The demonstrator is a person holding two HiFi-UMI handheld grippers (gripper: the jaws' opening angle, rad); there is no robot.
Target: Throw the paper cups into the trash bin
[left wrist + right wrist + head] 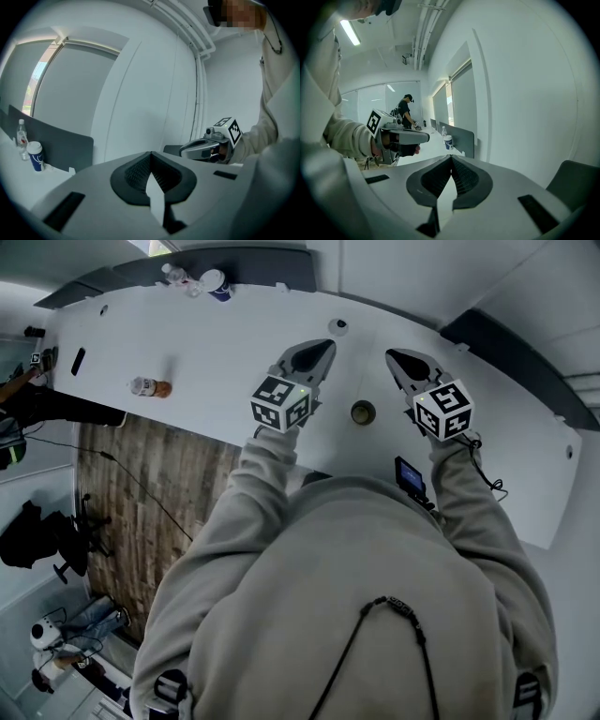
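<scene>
Over the bench (234,343), left tongs (322,350) and right tongs (398,360) are held shut, empty. Open room is left toward the paper cup (214,284) at its far edge, and its near edge is partly hidden.

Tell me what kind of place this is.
Probably an office or lab workroom: a long white table with a grey desk divider, a paper cup and water bottle beside it, and a strip light overhead.

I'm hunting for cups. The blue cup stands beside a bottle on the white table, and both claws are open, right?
No: the left claw and the right claw are both shut, as each gripper view shows. The blue cup does stand beside the bottle on the white table.
</scene>
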